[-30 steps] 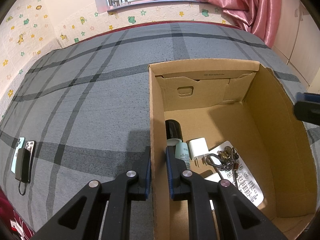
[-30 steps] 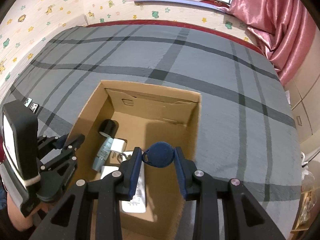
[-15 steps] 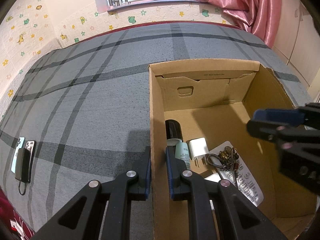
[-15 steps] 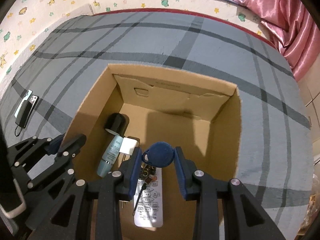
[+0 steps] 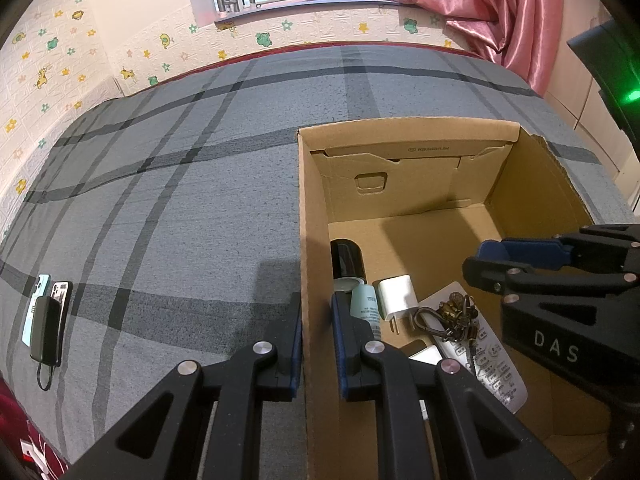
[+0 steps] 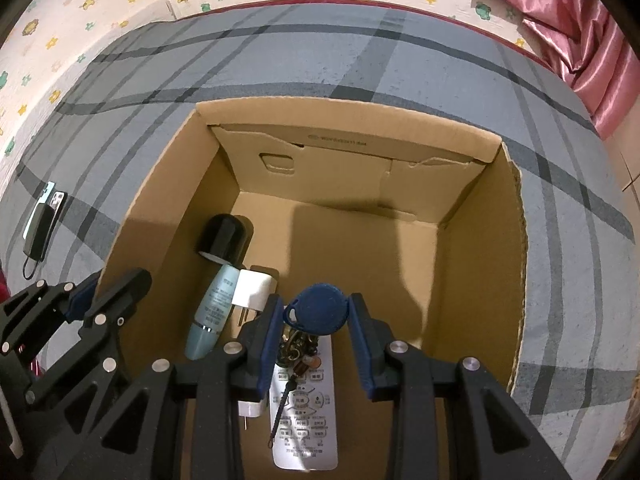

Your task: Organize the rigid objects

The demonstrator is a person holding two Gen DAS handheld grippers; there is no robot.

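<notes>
The right tongs have come down into the cardboard box on the bed; where the left wrist view lately showed only their tips at the right edge, they now fill its lower right. Their jaws are part open and pinch a round blue key tag, which hangs just above the bunch of keys and the white remote in the bottom centre of the right wrist view. The left tongs are closed on the box's left wall, steadying it. A bottle and a white charger already lie inside. Likely the tag is about to be released, so that one more piece is put away. Phones lie on the bed at lower left.
</notes>
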